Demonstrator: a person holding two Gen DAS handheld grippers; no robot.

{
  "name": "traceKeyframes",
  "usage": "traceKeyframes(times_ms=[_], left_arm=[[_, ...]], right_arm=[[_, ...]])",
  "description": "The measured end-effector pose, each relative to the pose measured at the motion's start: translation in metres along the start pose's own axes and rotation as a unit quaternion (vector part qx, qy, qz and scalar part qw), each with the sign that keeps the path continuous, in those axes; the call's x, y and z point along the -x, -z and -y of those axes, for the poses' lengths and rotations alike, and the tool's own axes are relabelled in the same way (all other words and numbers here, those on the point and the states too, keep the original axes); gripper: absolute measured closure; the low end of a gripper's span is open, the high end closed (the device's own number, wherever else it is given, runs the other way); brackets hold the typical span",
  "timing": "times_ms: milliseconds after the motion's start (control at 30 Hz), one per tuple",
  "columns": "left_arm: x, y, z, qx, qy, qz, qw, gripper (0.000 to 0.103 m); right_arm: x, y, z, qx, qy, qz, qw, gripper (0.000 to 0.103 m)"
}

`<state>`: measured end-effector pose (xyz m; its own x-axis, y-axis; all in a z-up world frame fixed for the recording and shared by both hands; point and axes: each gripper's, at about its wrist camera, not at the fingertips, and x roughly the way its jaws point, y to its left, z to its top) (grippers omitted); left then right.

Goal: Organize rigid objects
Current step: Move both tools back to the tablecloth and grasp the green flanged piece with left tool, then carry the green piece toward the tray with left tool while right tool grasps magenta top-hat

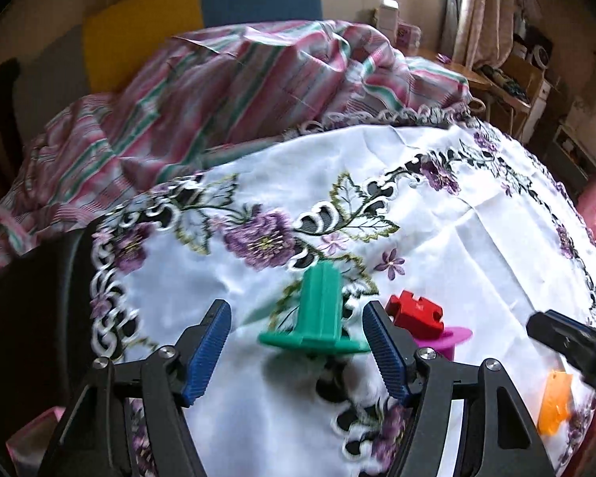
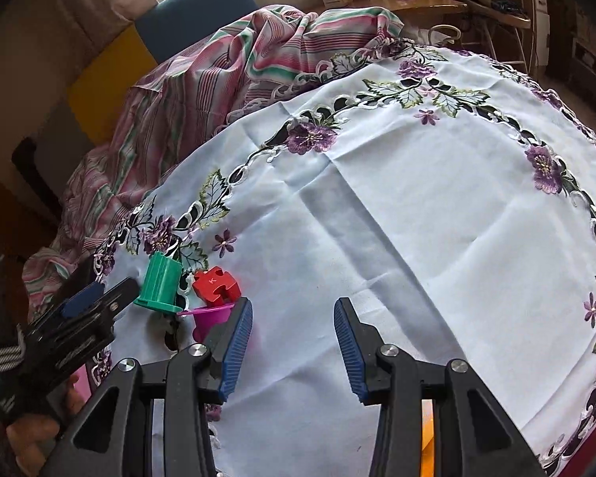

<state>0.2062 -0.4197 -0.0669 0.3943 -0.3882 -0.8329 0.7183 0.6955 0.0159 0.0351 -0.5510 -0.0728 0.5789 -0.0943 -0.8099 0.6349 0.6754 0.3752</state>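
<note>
The left gripper (image 1: 298,346) hung over the embroidered white tablecloth (image 1: 437,206) with its blue-padded jaws spread wide, holding nothing. Between them, toward twelve o'clock, stood the green flanged piece (image 1: 318,310), upright on its broad base; whether the right-hand pad touched that flange could not be told through the blur. At about two o'clock from it lay the red jigsaw-shaped block (image 1: 417,312), just beside the green piece and seeming to rest against the magenta cup (image 1: 449,338). An orange piece (image 1: 554,407) lay at four o'clock, near the cloth's edge, below the dark tip of the right gripper (image 1: 568,342). In the right wrist view, the right gripper (image 2: 294,349) was likewise parted and empty over bare cloth, with the three pieces clustered at ten o'clock. A striped pink sheet (image 1: 218,91) lay heaped beyond the cloth at twelve o'clock.
</note>
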Motion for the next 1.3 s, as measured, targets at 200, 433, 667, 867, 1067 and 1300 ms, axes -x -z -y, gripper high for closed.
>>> traceKeyframes(times_ms=[200,433,667,867,1067,1300], left_arm=[[-0.046,-0.004,0.004,-0.009,0.004,-0.056,0.9984,0.073],[-0.017,0.017,-0.009,0.030,0.022,-0.031,0.9988,0.073],[0.049,0.050,-0.023,0.054,0.030,0.004,0.9981,0.072],[0.101,0.081,-0.039,0.074,0.024,0.028,0.9965,0.073],[0.150,0.115,-0.061,0.094,0.017,0.051,0.9941,0.073],[0.188,0.152,-0.092,0.129,0.012,0.063,0.9896,0.073]], right_arm=[[-0.001,0.000,-0.002,0.004,-0.006,-0.002,1.000,0.060],[0.001,0.000,-0.002,0.006,-0.009,0.003,1.000,0.060],[-0.002,0.002,0.000,0.000,-0.020,-0.008,1.000,0.060],[-0.006,0.004,0.001,-0.007,-0.036,-0.021,0.999,0.060],[-0.008,0.006,-0.001,-0.013,-0.057,-0.032,0.998,0.060],[-0.005,-0.001,-0.027,0.027,-0.068,-0.025,0.997,0.060]])
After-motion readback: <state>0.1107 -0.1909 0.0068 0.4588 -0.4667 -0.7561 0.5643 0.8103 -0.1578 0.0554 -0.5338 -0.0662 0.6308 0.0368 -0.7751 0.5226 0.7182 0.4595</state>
